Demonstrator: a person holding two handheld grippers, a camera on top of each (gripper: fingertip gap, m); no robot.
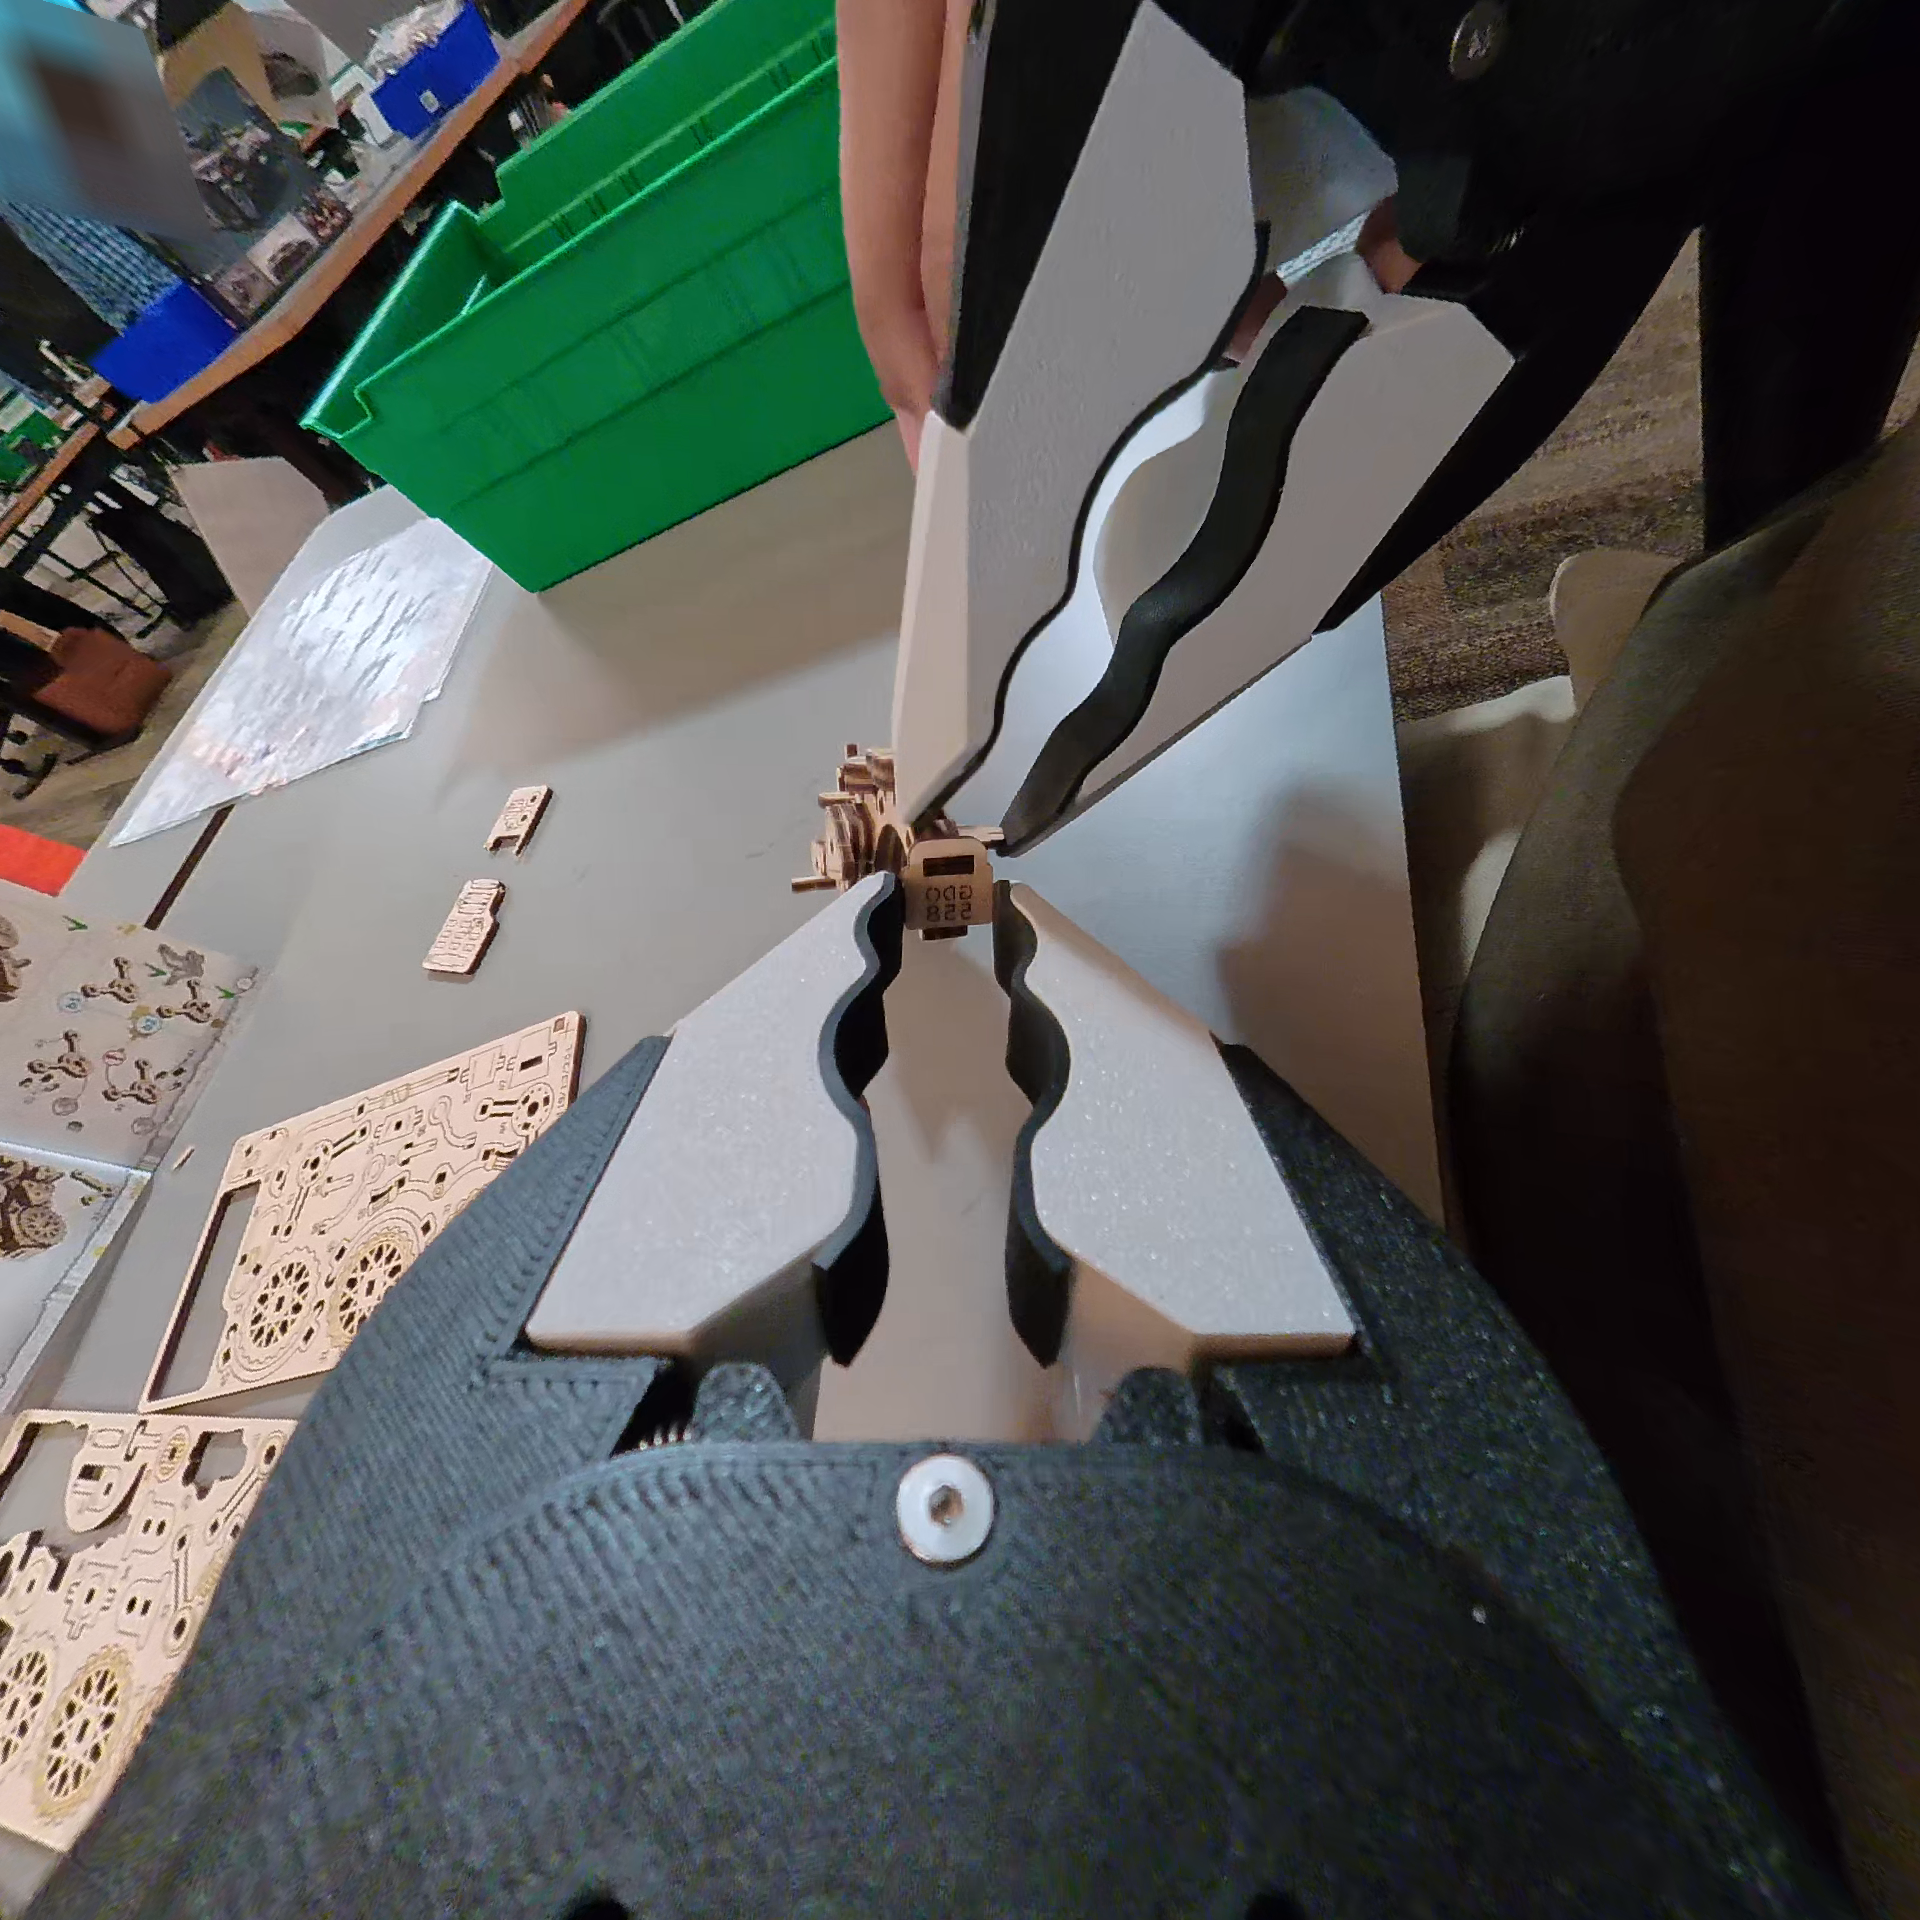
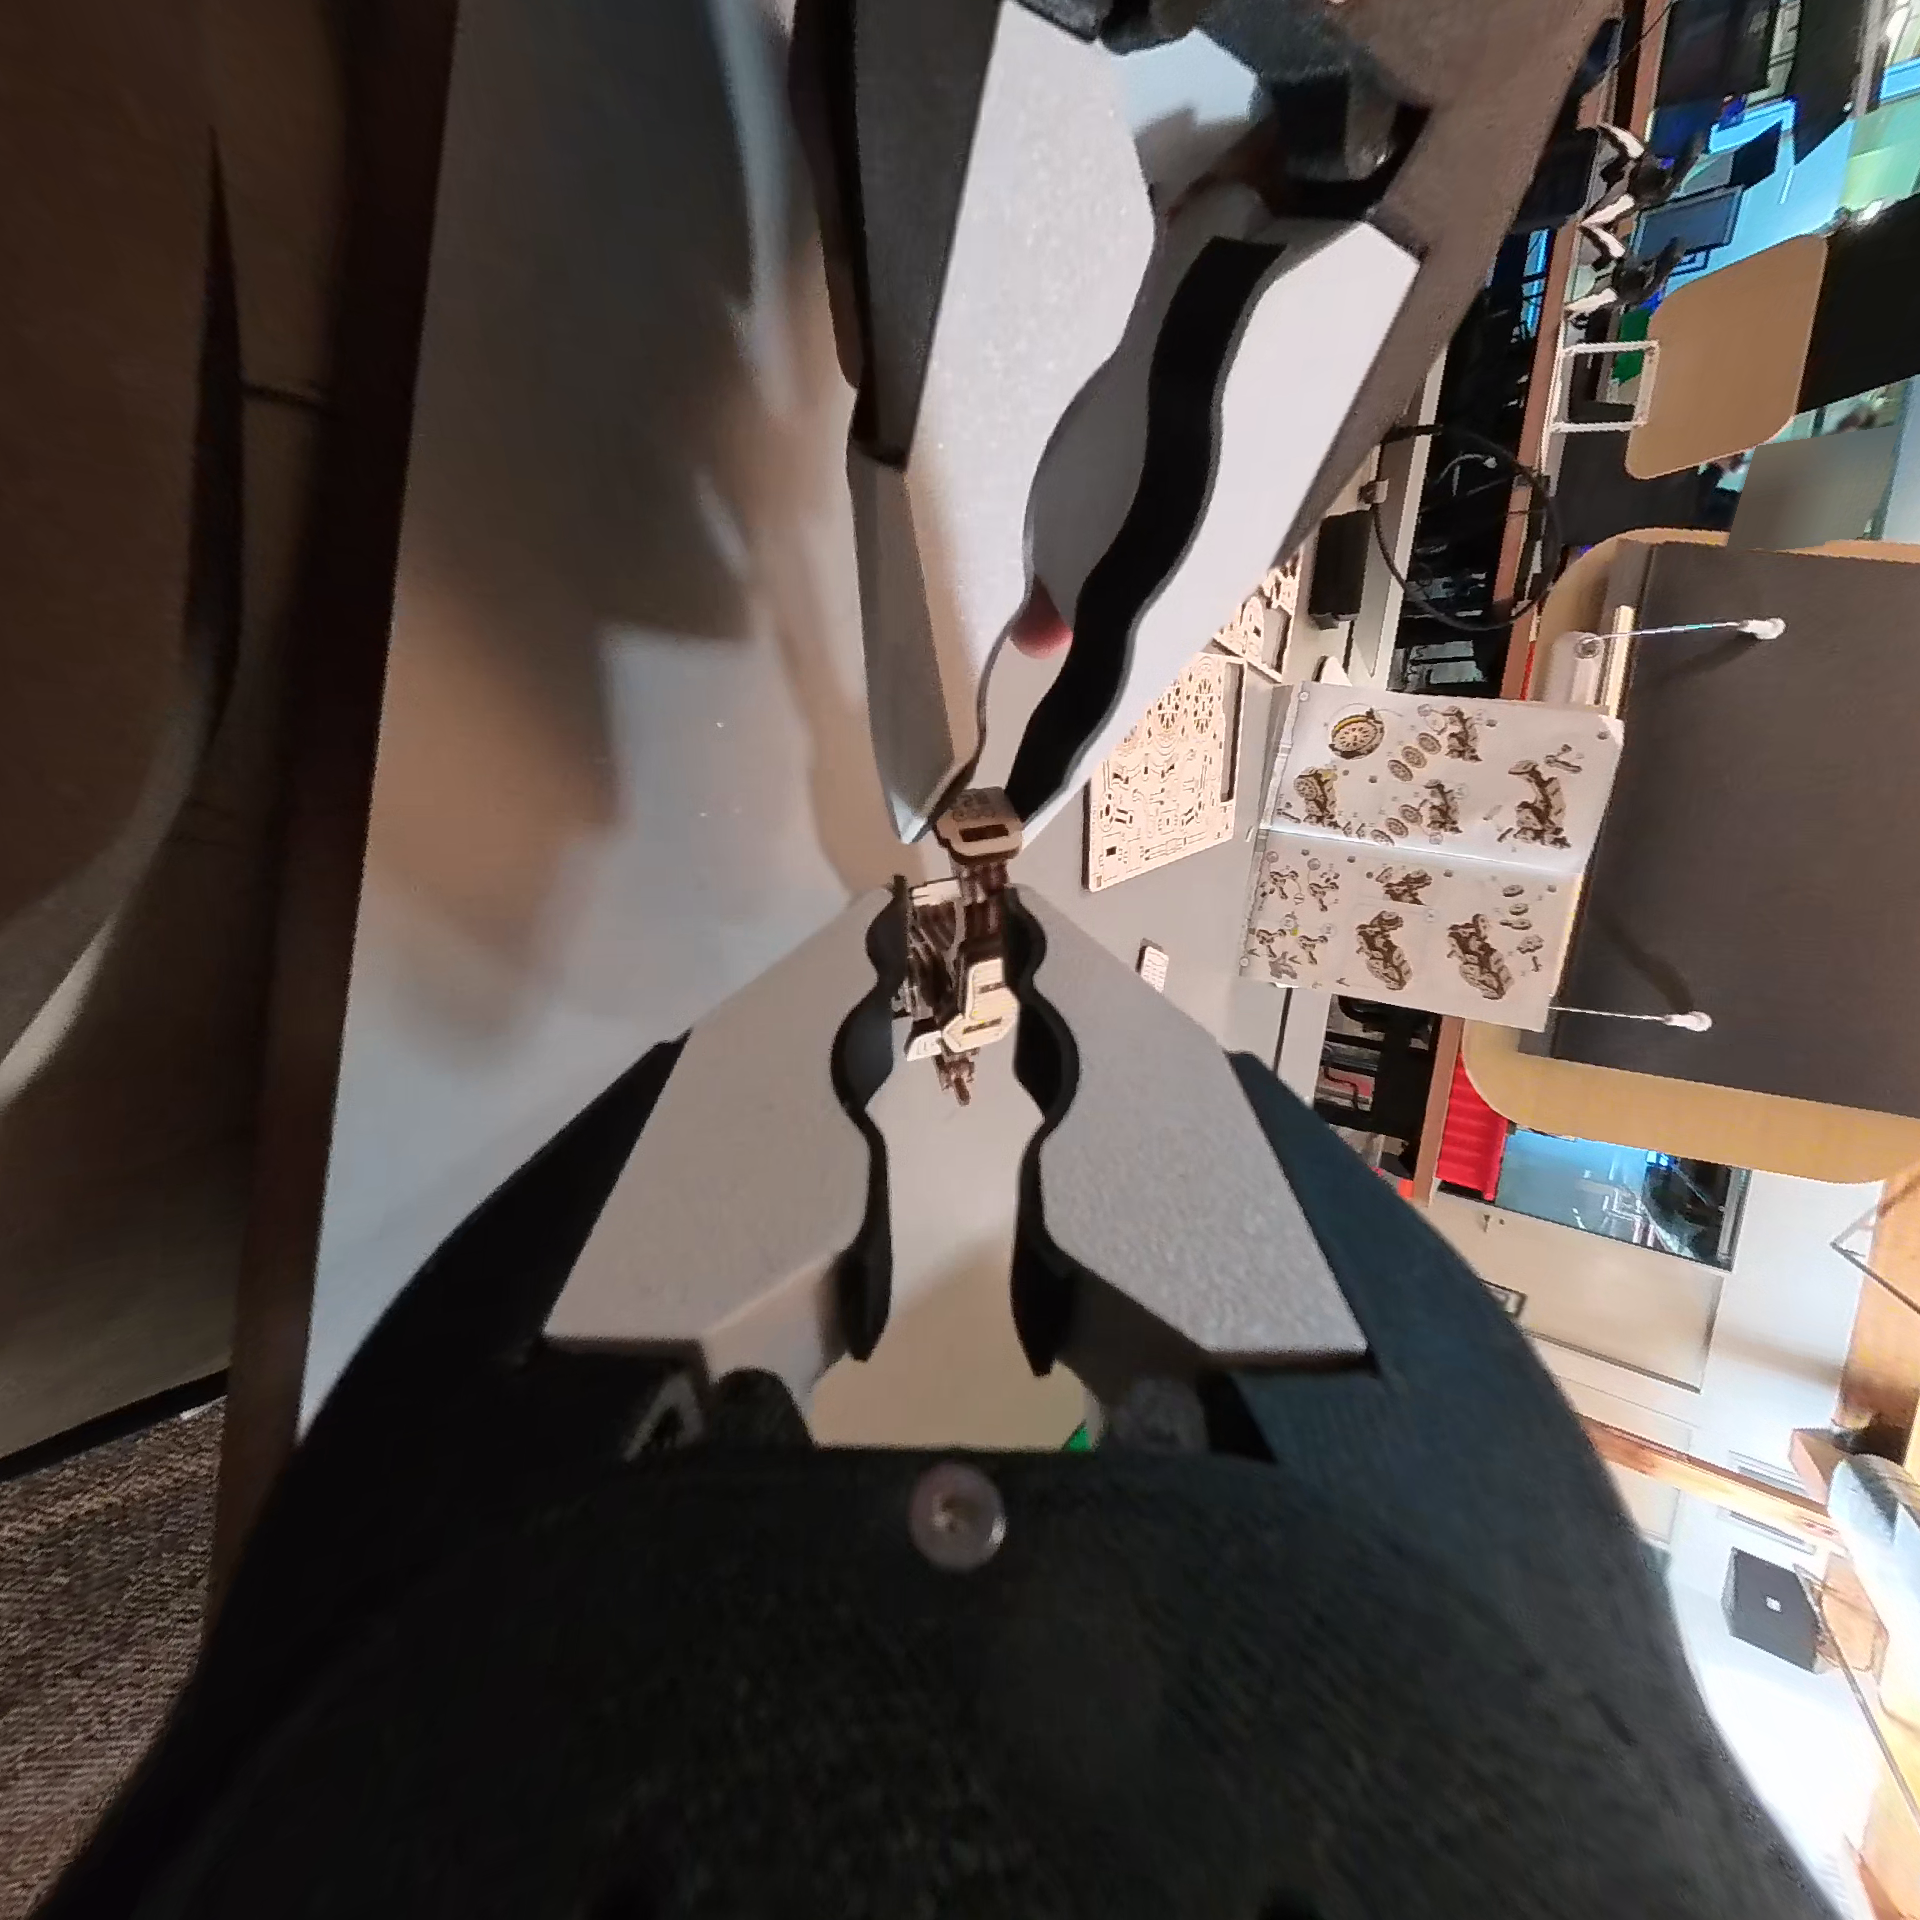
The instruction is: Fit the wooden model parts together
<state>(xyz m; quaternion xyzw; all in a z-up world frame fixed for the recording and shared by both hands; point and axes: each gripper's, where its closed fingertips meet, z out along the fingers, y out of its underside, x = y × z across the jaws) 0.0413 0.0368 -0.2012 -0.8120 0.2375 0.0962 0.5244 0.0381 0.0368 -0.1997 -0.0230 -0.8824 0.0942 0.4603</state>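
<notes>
The left claw (image 1: 948,902) pinches a small wooden piece (image 1: 943,896) at its tips. The right claw (image 2: 951,935) grips the wooden model (image 2: 956,977), tip to tip above the counter (image 1: 644,748).

Each wrist camera looks close along its own fingers, facing the other. Both share the small wooden part (image 1: 943,896) between the tips.

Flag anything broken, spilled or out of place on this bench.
Nothing stands out. Two loose wooden pieces lie flat on the table, punched sheets lie near the front edge, and both grippers meet at the small wooden part.
</notes>
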